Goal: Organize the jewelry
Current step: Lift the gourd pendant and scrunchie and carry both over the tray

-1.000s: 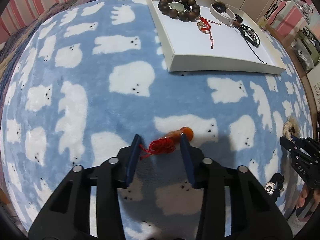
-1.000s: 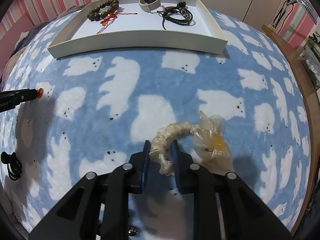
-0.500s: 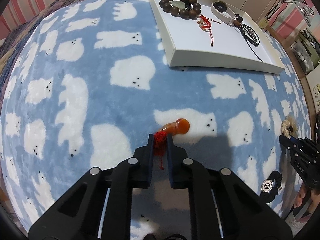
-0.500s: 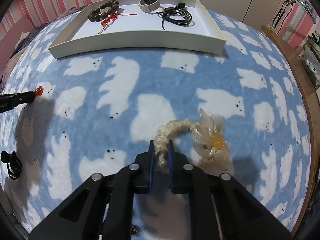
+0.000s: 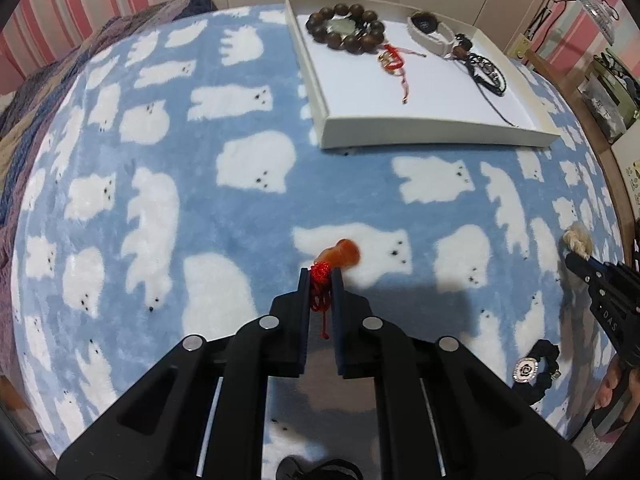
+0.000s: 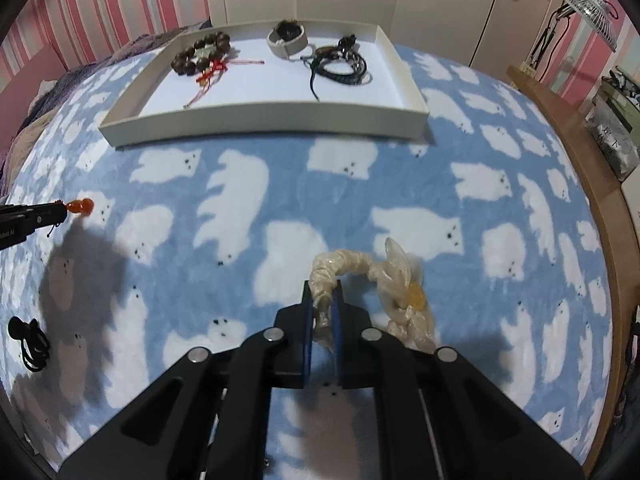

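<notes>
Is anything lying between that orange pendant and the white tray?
No, only bare bear-print blanket separates the orange pendant from the white tray, seen in the left wrist view.

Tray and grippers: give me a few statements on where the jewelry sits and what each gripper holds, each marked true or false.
1. The left gripper is shut on the red cord of the orange pendant. True.
2. The right gripper is open and empty. False: it is shut on the cream band.
3. The bead bracelet lies in the tray. True.
4. The tray is empty. False: several pieces lie in it.
5. A black piece lies on the blanket. True.
</notes>
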A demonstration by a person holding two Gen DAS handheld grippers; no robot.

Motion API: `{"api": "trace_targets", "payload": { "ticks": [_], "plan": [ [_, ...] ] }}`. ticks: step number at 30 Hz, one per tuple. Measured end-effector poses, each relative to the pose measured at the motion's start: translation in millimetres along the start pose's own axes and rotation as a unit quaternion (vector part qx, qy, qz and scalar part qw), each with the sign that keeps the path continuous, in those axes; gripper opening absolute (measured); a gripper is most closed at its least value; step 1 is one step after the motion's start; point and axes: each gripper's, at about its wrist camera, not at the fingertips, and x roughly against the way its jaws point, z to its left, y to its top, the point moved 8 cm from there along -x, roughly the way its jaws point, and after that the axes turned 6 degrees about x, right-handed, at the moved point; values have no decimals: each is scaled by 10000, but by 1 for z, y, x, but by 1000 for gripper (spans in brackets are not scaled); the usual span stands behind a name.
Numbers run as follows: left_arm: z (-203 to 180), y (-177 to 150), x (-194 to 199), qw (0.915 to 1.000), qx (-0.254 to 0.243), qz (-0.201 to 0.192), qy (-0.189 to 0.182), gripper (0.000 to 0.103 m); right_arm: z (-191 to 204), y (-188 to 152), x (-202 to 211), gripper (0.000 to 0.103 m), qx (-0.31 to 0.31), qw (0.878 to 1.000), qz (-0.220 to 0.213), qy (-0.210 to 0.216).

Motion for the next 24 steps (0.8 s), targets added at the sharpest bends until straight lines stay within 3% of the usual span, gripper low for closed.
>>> {"api": "trace_targets", "payload": {
  "ticks": [8,16,24],
  "plan": [
    [-31,25,27,9991,-320,-288,38,7,-7,40,23,7,-18,9990,-448,-39],
    [-58,80,52,9980,-232,-582,-76,7,-17,105,50,7,-74,9952,-968,-79],
    [-79,135,44,9974,-130,-703,-26,7,-31,170,37,7,-119,9941,-1044,-283]
  ]
}}
